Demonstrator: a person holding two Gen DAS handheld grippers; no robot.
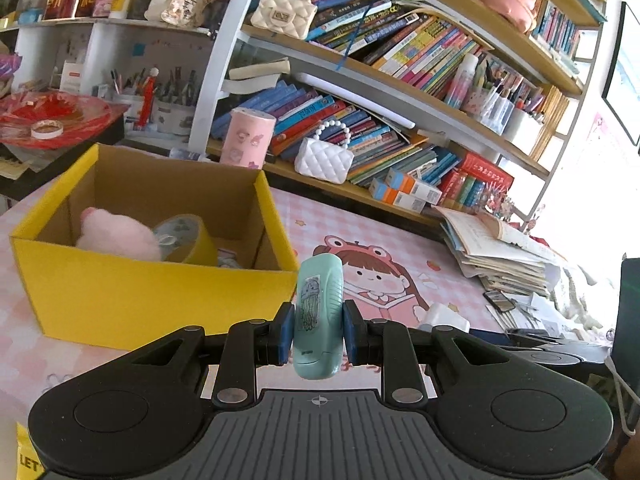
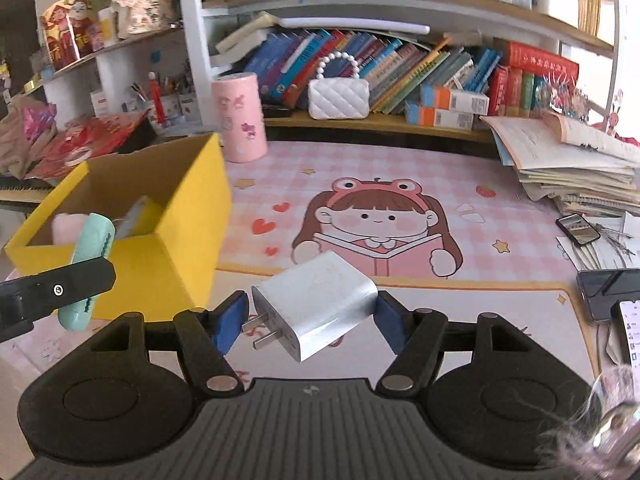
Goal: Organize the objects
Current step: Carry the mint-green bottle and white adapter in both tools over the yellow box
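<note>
Charger (image 2: 318,304), white with two prongs pointing to 8 o'clock, sits tilted between your right gripper's (image 2: 310,320) blue fingers (image 2: 390,326), which stand fairly wide; whether they press it, you cannot tell. Your left gripper (image 1: 318,334) clamps a mint green case (image 1: 319,316) upright, fingers (image 1: 286,332) narrow against its sides. At 10 o'clock on the bench (image 1: 400,240) stands the yellow box (image 1: 152,296), holding a pink plush (image 1: 120,236) and tape roll (image 1: 192,240).

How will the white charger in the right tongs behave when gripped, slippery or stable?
The white charger looks like a rigid, smooth plastic block, so probably stiff but somewhat slippery. It sits skewed between the right tongs, held near its corners, so it may twist. Its prongs jut toward the left pad and could snag on release.
</note>
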